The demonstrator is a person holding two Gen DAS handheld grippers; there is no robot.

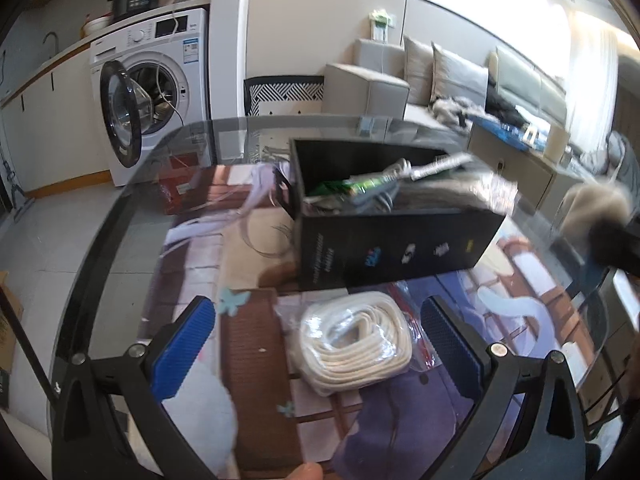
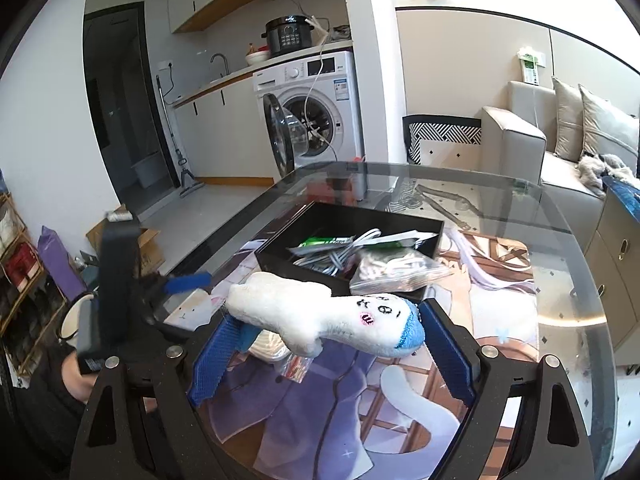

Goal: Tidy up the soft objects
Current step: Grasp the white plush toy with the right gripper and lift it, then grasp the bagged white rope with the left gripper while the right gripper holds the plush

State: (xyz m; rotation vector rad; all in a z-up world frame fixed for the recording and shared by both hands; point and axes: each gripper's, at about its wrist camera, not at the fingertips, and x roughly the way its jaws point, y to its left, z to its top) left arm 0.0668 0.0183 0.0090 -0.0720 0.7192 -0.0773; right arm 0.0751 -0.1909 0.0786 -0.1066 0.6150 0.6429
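Observation:
A black box [image 1: 396, 246] stands on the glass table [image 1: 132, 208]; it holds cables, a green packet and a clear bag. A bagged coil of white rope [image 1: 356, 344] lies in front of it, between the spread blue pads of my left gripper [image 1: 316, 344], which is open just above it. In the right wrist view my right gripper [image 2: 326, 336] holds a white plush toy with a blue end [image 2: 324, 320] across its pads, in front of the box [image 2: 348, 240]. The left gripper [image 2: 180, 284] shows at the left there.
A printed mat [image 2: 400, 400] covers the table under the glass. A washing machine [image 1: 156, 92] with its door open stands beyond the table's far edge. A sofa [image 1: 440, 80] is at the right. Cardboard boxes [image 2: 140, 248] sit on the floor at the left.

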